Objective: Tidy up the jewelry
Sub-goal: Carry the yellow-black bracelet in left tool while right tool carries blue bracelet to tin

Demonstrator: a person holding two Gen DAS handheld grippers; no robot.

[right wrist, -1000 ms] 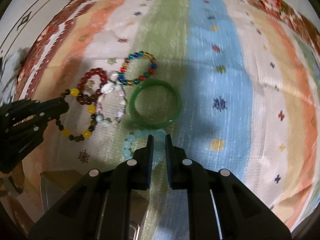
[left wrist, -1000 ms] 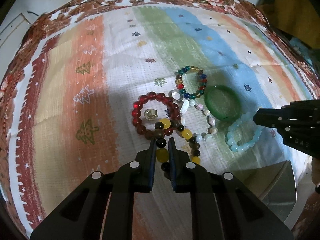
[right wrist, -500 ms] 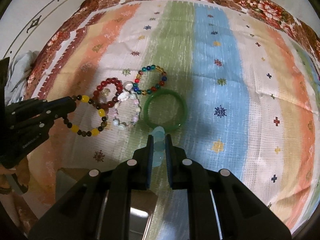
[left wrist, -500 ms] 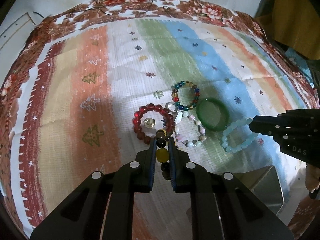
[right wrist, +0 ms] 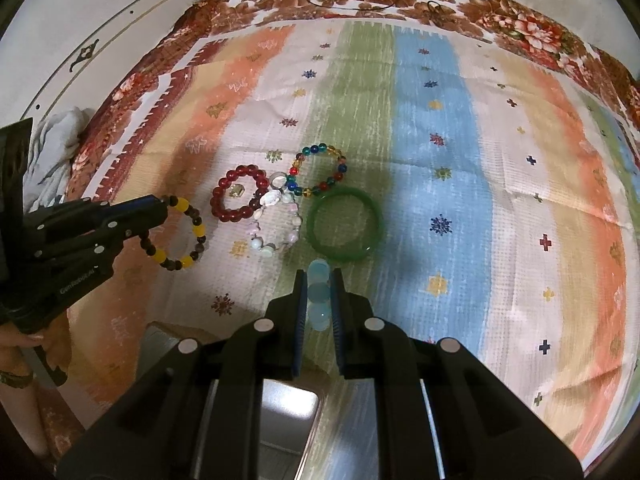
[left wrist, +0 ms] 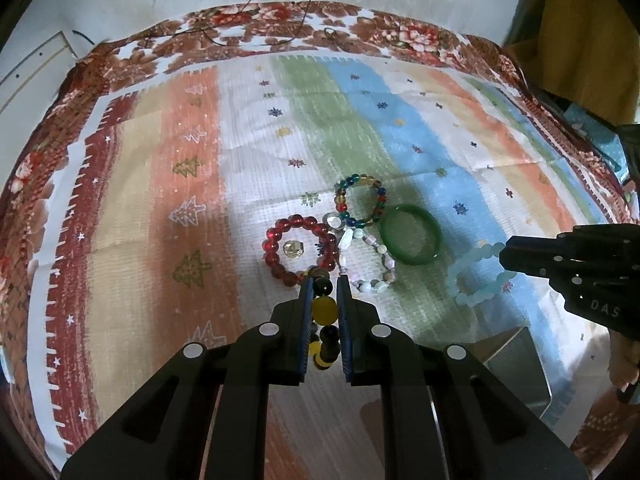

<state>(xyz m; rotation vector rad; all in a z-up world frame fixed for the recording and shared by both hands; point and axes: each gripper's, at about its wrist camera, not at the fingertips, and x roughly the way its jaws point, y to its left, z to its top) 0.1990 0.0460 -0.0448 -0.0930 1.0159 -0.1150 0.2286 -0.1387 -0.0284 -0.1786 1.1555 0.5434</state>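
My left gripper [left wrist: 323,286] is shut on a yellow-and-brown bead bracelet [left wrist: 323,309], which hangs off the cloth; in the right wrist view that gripper [right wrist: 162,206] holds the bracelet [right wrist: 182,238] as a loop. My right gripper [right wrist: 319,276] is shut on a pale blue bead bracelet [right wrist: 319,294], seen in the left wrist view as a dangling blue ring [left wrist: 478,276] at that gripper's [left wrist: 505,254] tips. On the cloth lie a red bead bracelet [left wrist: 298,250], a multicolour bead bracelet [left wrist: 360,200], a pastel stone bracelet [left wrist: 370,260] and a green bangle [left wrist: 412,234].
A striped, floral-bordered cloth [right wrist: 440,140] covers the surface. A shiny metal tray [right wrist: 286,412] sits at the near edge below both grippers, also the tray [left wrist: 516,364] at lower right. A small clear bead [left wrist: 294,249] lies inside the red bracelet. A person's hand [right wrist: 24,340] is at the left.
Both grippers have risen and pulled back, lifting the yellow-and-brown bracelet and the pale blue bracelet off the cloth. The other bracelets stay where they were.
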